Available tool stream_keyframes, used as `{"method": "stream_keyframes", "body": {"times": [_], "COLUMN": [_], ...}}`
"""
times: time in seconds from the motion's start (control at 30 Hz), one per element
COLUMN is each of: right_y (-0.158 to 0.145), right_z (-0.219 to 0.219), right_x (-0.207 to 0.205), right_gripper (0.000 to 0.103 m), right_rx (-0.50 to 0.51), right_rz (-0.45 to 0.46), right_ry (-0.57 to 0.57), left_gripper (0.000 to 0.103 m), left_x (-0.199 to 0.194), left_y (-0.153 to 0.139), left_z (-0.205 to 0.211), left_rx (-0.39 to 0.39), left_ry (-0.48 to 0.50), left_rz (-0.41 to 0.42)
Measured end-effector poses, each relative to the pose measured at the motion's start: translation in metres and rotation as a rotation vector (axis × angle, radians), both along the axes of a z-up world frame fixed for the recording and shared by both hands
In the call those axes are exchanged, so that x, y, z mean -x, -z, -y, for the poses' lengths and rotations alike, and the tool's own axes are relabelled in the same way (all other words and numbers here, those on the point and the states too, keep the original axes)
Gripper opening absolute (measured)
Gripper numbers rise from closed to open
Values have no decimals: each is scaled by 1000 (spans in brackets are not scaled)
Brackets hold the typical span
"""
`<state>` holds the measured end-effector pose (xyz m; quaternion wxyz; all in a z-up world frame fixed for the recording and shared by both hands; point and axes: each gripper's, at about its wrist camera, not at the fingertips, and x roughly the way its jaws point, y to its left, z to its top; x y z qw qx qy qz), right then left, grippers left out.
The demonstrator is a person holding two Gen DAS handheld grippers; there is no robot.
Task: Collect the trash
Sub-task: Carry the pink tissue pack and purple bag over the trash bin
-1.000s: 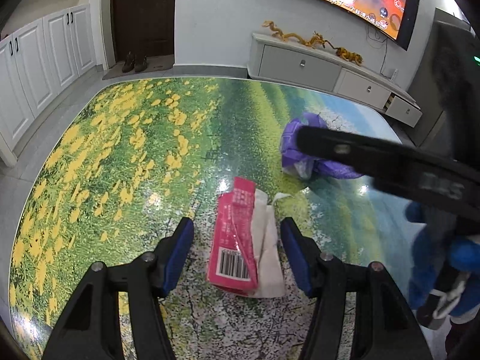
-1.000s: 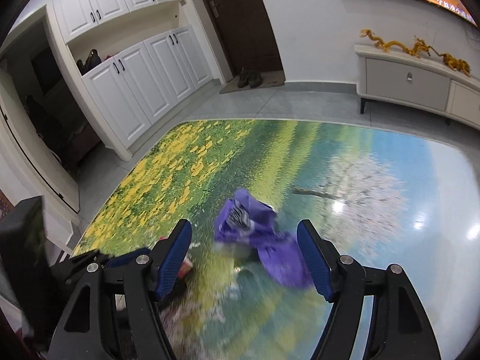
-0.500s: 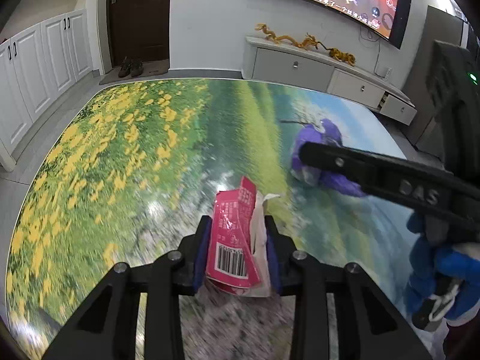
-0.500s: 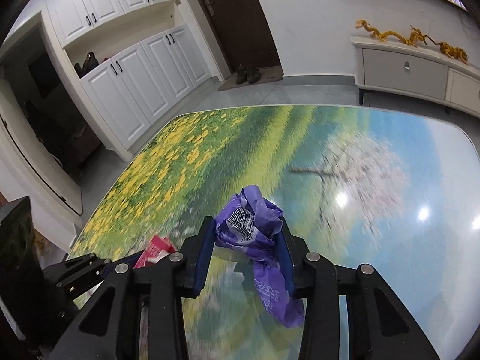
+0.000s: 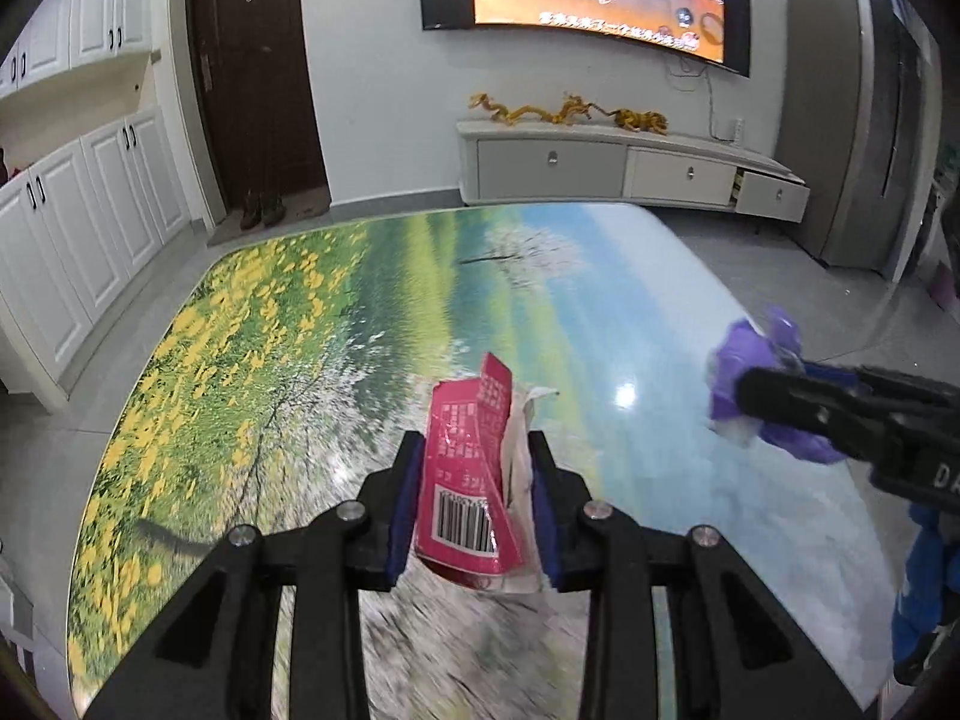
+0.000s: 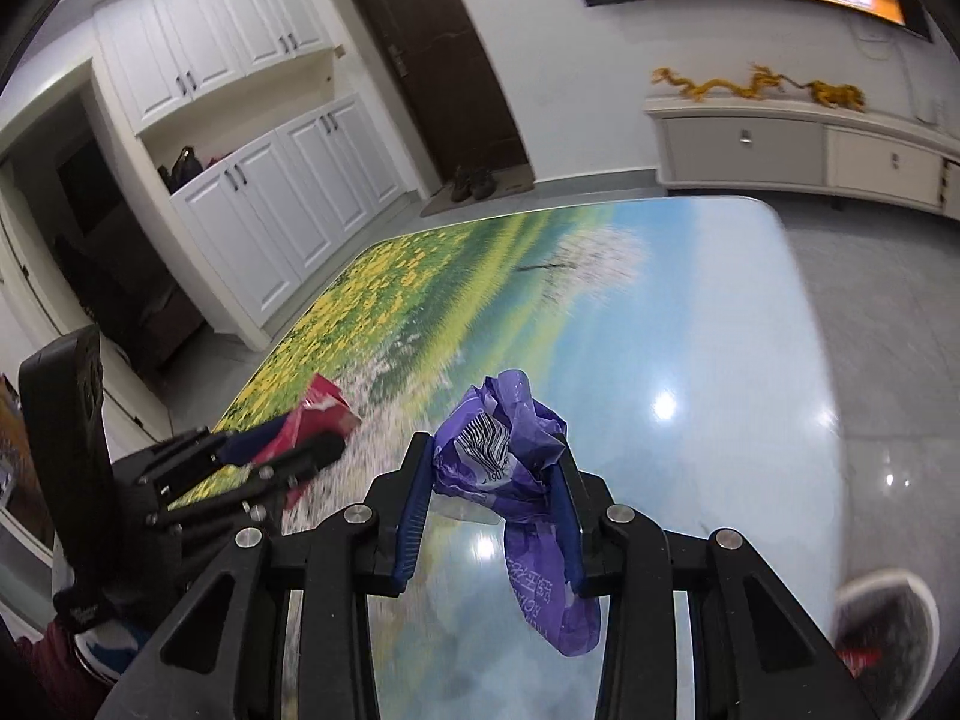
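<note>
the left gripper (image 5: 474, 507) has its jaws closed most of the way on a pink wrapper (image 5: 468, 480) with a barcode, a crumpled white tissue (image 5: 521, 462) pinched in beside it, both lifted clear above the surface (image 5: 372, 312) with its printed meadow of yellow flowers. further right, the right gripper (image 6: 495, 510) has its jaws narrowed onto a crumpled purple bag (image 6: 510, 456), whose loose tail hangs down below the blue pads (image 6: 414, 516) over the sky-blue part of the surface, near its right edge.
</note>
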<state>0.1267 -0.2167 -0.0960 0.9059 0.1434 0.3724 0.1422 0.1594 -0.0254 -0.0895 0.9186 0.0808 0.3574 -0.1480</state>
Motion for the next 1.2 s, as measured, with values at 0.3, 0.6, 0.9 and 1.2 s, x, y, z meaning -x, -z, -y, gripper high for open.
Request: {"method": "stream_keyframes", "body": {"times": [0.3, 0.6, 0.9, 1.2], "right_y": [-7, -21, -18, 11], "right_z": [39, 72, 119, 175], "right_x": [83, 133, 165, 190], "right_gripper": [36, 36, 37, 37], "right_rx": [24, 53, 28, -27], "right_rz": [-4, 42, 61, 19], "right_ry": [92, 174, 278, 404], "left_gripper": [31, 31, 31, 31], "left_x": [55, 89, 113, 130], "left_y": [-19, -35, -43, -31], "left_z": [32, 70, 123, 192], "left_rx": [-19, -56, -131, -196], "left_ry": [40, 109, 206, 336], "left_rz": [59, 101, 136, 126]}}
